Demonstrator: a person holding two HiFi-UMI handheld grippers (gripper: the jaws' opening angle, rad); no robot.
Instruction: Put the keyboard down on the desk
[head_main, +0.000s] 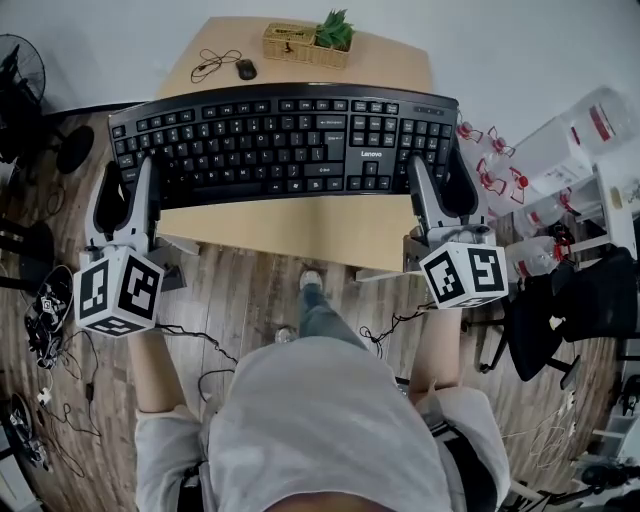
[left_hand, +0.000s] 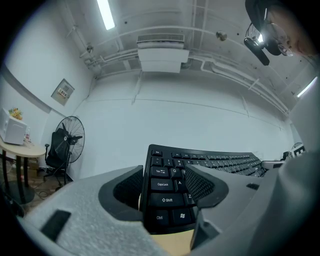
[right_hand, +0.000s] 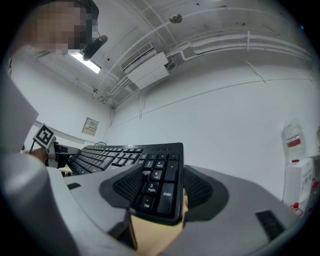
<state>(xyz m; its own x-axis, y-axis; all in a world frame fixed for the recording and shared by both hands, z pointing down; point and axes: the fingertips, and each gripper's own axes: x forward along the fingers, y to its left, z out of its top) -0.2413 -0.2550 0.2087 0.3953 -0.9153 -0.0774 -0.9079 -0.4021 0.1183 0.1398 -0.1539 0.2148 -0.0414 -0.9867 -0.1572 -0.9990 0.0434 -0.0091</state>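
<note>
Your left gripper (head_main: 130, 170) and right gripper (head_main: 438, 172) both have their fingers clamped on the ends of the Lenovo keyboard (head_main: 285, 140). Lower both ends evenly onto the counter (head_main: 300, 235), then let go.

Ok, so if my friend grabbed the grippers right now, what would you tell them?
Left gripper: shut on the left end of the keyboard.
Right gripper: shut on its right end.
Keyboard: held over the near half of the desk, apparently not set down yet.
Done: gripped at both ends, above the desk.
Left: lower it flat, then open both grippers. Keep it short of the mouse and basket at the far edge.
</note>
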